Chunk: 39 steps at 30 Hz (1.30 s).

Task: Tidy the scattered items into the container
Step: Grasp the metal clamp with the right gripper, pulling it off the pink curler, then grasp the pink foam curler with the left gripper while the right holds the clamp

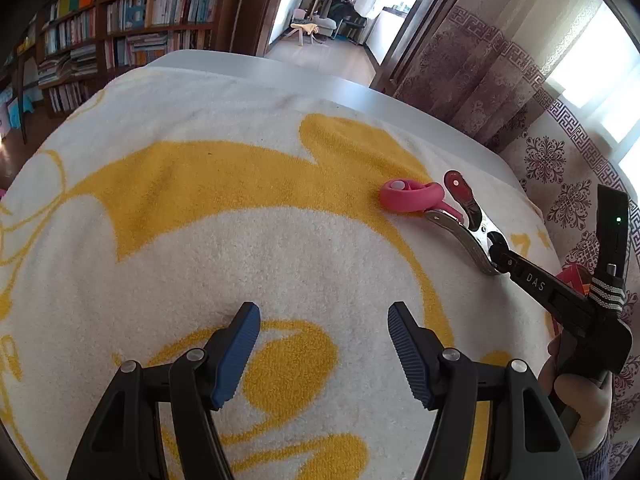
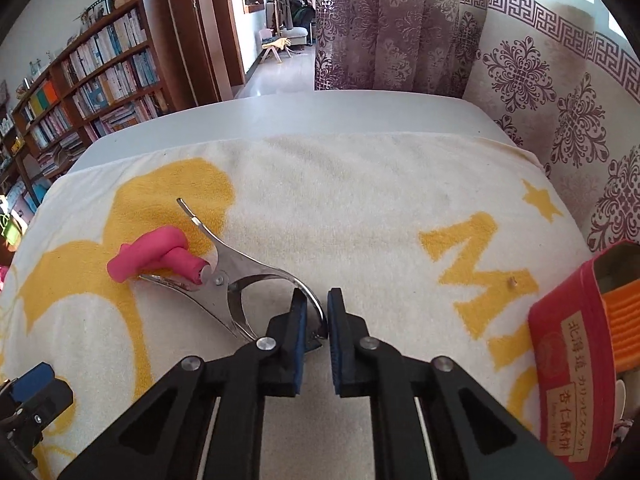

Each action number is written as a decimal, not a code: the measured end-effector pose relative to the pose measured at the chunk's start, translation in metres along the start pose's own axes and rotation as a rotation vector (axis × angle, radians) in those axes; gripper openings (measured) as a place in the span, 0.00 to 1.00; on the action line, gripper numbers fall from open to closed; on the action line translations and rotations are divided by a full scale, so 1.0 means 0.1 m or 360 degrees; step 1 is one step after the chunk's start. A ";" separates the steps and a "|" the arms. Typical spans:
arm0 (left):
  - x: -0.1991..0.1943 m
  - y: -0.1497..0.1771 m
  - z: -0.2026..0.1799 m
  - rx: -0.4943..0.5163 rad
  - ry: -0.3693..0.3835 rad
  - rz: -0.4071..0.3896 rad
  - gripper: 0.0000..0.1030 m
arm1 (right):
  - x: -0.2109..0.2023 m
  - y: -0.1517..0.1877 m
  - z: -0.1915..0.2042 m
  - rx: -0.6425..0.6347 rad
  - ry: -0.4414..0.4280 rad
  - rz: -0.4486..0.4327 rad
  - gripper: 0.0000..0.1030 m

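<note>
A large metal spring clamp (image 2: 240,280) with pink rubber tips (image 2: 156,258) lies on the white and yellow towel (image 2: 360,200). My right gripper (image 2: 317,312) is shut on one curved handle of the clamp. In the left wrist view the clamp (image 1: 466,236) and its pink tips (image 1: 412,196) lie at the right, with the right gripper (image 1: 500,254) on its near end. My left gripper (image 1: 322,322) is open and empty above the towel (image 1: 200,220), well left of the clamp. A red box (image 2: 576,360) stands at the right edge.
The towel covers a white table (image 2: 320,112). The red box holds something orange (image 2: 626,320). Patterned curtains (image 2: 540,80) hang close behind the table on the right. Bookshelves (image 1: 120,28) stand beyond the table on the left.
</note>
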<state>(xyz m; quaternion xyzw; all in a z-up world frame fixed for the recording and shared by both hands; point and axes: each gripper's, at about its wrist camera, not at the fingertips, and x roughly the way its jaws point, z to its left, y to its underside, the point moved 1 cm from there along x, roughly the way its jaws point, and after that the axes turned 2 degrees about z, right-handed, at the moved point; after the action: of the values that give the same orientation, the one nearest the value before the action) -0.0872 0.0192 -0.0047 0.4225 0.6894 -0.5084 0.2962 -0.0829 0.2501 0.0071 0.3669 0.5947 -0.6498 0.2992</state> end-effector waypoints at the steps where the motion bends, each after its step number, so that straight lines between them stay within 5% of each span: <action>1: 0.00 0.00 -0.01 0.0008 -0.0005 -0.0001 0.66 | -0.03 0.04 -0.04 0.0004 -0.0006 0.0003 0.10; 14: 0.08 -0.23 -0.28 0.0103 -0.0027 -0.0028 0.71 | -0.45 0.55 -0.41 0.0078 -0.0104 0.0006 0.10; 28: 0.68 -0.65 -0.97 0.0212 -0.0092 0.0065 0.71 | -0.43 0.58 -0.61 0.0189 -0.0193 0.0004 0.10; 31: 0.77 -0.67 -0.99 0.0240 -0.0132 0.0044 0.72 | -0.43 0.58 -0.61 0.0191 -0.0195 0.0001 0.10; 33: 0.80 -0.69 -0.95 0.0212 -0.0152 0.0013 0.83 | -0.43 0.58 -0.60 0.0184 -0.0188 -0.0004 0.10; 39: 0.84 -0.72 -0.91 0.0227 -0.0101 -0.0050 0.83 | -0.42 0.59 -0.59 0.0177 -0.0183 -0.0015 0.10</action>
<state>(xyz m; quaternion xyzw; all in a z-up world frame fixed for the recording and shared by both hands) -0.1882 0.1205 -0.0149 0.4153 0.6482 -0.5741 0.2790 -0.0041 0.2996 0.0086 0.3422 0.5412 -0.7032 0.3090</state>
